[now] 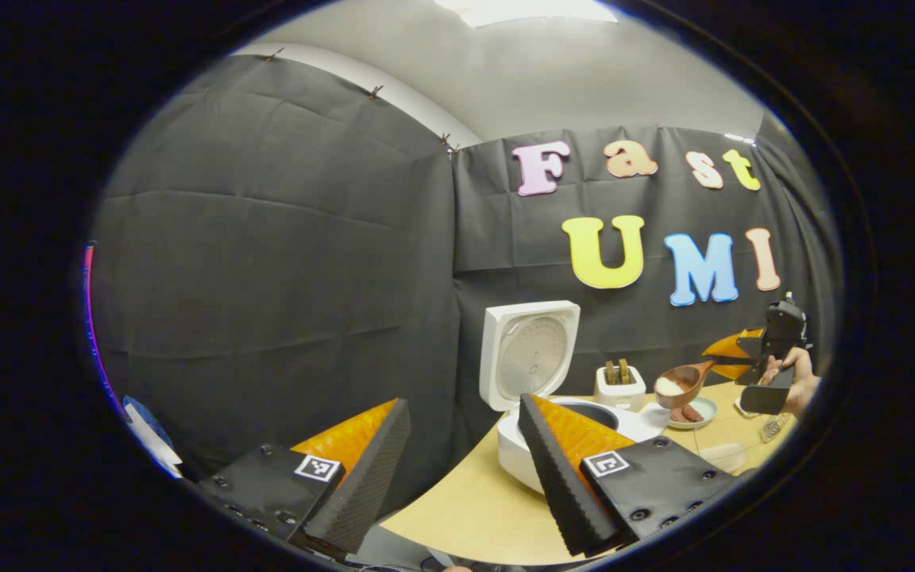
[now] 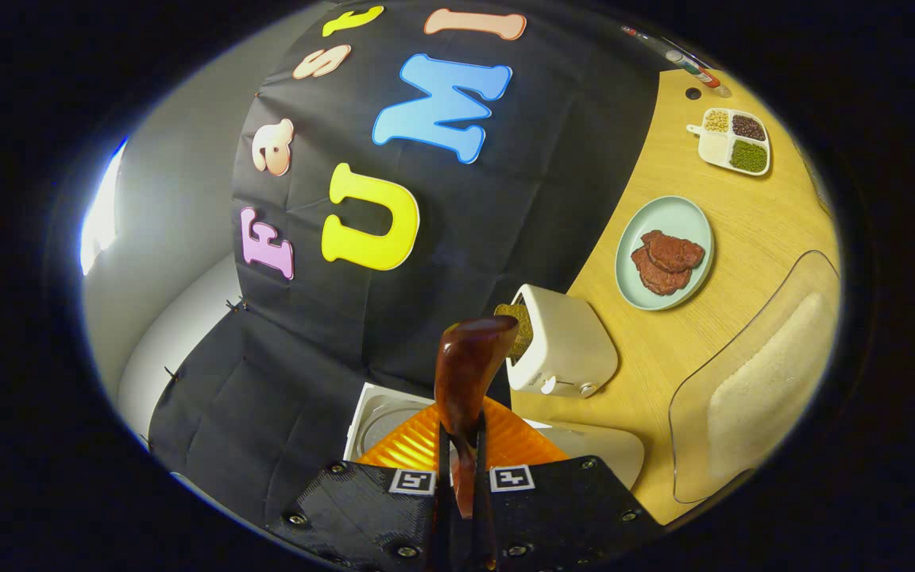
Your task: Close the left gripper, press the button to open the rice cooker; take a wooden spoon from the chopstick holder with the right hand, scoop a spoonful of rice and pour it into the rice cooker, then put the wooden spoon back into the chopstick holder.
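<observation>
**Carrying a spoonful of rice toward the open cooker**

Pinching the handle of the wooden spoon between both fingers, the right gripper holds it pointing forward; in the left gripper view the same right gripper shows farther off in a hand above the tabletop, with the spoon's bowl carrying a small heap of white rice and hanging in the air between the chopstick holder and the plate.

The left gripper hangs low at the tabletop's edge, its fingers spread wide apart and holding nothing; the rice cooker sits just beyond its right finger, lid standing upright and open, the dark inner pot showing.

In the right gripper view the chopstick holder stands beside the cooker; the pale green plate with brown pieces lies farther along the tabletop; a divided dish of grains and beans sits near the far end; a clear container of white rice lies at the near right.
</observation>
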Action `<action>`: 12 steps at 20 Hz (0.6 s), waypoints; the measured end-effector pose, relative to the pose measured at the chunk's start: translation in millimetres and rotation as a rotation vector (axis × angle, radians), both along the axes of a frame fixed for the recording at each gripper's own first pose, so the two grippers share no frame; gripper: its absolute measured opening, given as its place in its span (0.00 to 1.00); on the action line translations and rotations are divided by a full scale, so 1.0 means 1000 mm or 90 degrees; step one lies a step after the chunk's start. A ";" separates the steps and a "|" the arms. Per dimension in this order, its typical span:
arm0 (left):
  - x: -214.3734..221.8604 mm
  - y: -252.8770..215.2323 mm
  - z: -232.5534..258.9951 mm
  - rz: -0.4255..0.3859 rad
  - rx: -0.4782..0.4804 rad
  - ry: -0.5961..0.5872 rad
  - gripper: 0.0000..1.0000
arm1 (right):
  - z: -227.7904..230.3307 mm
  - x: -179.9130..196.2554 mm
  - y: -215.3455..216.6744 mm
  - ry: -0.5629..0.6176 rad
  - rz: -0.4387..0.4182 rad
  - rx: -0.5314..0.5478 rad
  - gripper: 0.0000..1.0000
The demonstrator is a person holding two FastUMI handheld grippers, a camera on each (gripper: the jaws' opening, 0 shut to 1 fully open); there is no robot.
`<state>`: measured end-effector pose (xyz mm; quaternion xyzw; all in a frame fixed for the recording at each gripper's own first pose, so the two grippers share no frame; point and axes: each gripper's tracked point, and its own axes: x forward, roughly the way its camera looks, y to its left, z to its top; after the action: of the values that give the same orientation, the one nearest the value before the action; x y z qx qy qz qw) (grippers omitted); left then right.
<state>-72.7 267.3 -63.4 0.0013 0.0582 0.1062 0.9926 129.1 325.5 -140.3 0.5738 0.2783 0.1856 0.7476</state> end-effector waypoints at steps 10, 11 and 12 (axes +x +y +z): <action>-0.036 0.053 -0.020 0.088 0.015 0.040 0.94 | -0.016 0.021 0.109 -0.035 0.084 -0.063 0.10; -0.037 0.057 -0.023 0.095 0.015 0.042 0.96 | -0.021 0.023 0.119 -0.043 0.094 -0.087 0.10; -0.039 0.060 -0.024 0.101 0.013 0.045 0.97 | -0.024 0.023 0.127 -0.051 0.104 -0.114 0.10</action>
<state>-111.7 327.2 -87.6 0.0104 0.0922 0.1848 0.9784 152.5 452.9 -164.8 0.4723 0.3093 0.2436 0.7886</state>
